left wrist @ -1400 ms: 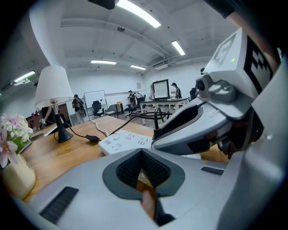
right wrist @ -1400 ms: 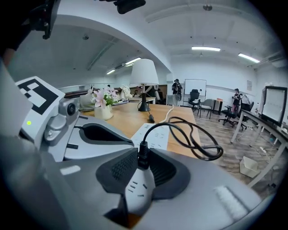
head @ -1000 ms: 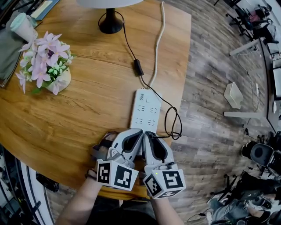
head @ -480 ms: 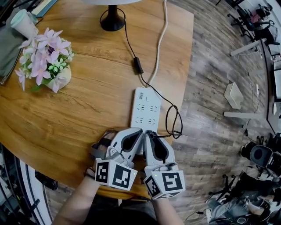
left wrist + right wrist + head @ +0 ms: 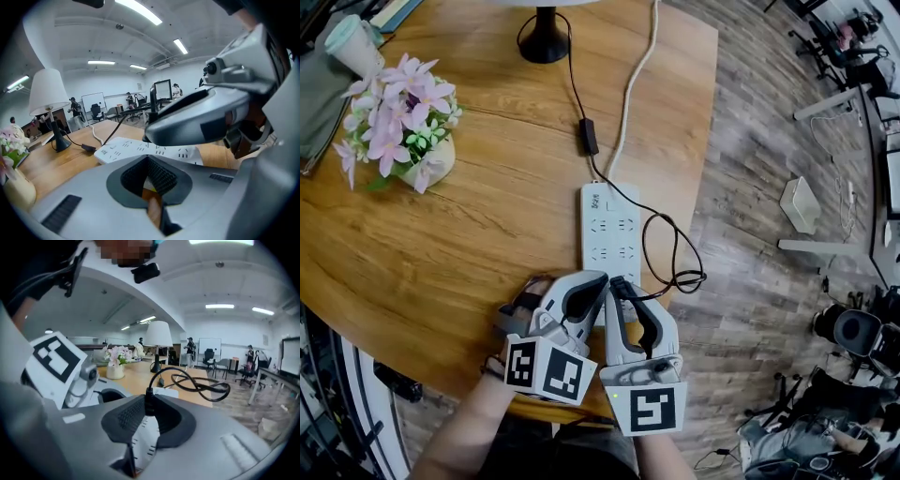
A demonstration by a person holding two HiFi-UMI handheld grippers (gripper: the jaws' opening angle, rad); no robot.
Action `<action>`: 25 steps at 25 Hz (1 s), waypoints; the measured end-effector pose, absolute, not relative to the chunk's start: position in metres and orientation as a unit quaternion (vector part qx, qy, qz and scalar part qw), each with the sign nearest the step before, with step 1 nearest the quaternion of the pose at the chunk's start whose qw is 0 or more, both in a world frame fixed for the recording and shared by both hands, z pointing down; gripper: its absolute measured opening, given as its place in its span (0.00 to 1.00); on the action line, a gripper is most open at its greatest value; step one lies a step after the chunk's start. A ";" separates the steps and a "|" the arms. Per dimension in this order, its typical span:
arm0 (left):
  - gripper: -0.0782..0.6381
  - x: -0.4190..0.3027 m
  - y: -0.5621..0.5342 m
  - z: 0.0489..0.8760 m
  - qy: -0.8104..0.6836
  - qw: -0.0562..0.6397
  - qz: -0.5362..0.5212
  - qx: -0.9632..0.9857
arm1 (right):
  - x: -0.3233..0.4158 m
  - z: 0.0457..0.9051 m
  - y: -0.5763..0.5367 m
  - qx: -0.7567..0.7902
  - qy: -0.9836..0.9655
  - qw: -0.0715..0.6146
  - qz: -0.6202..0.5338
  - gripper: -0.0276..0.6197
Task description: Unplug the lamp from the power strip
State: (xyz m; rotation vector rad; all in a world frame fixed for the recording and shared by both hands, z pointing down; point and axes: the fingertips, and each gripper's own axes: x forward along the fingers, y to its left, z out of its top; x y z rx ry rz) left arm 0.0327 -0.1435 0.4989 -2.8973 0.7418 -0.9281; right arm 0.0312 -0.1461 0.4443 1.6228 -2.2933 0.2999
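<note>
The power strip (image 5: 609,225) lies flat on the wooden table (image 5: 487,216), close to the table's right edge, with its long side running from the near edge towards the far edge. Its white cable (image 5: 633,84) goes on to the far edge.

The right gripper (image 5: 619,283) is over the near end of the strip. Its jaws are clamped on the black plug (image 5: 149,399) of the lamp cord (image 5: 675,246), and the white face of the strip shows below them. I cannot tell if the pins are free of the socket. From the plug the cord makes a loop past the right edge of the table, then passes an inline switch (image 5: 589,136) and reaches the lamp base (image 5: 544,39) at the far edge.

The left gripper (image 5: 598,279) is just beside the right one, also over the near end of the strip. Its jaws are together, with nothing between them.
</note>
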 end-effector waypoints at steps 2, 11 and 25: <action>0.09 0.032 -0.144 0.500 0.241 0.004 -0.295 -0.924 | 0.032 0.440 -0.152 0.569 -0.800 0.130 0.140 0.15; 0.10 0.030 -0.146 0.500 0.252 -0.037 -0.282 -0.925 | 0.057 0.461 -0.143 0.578 -0.776 0.115 0.225 0.15; 0.10 -0.048 -0.154 0.479 0.365 -0.109 -0.233 -0.895 | 0.000 0.471 -0.138 0.516 -0.798 0.124 0.286 0.15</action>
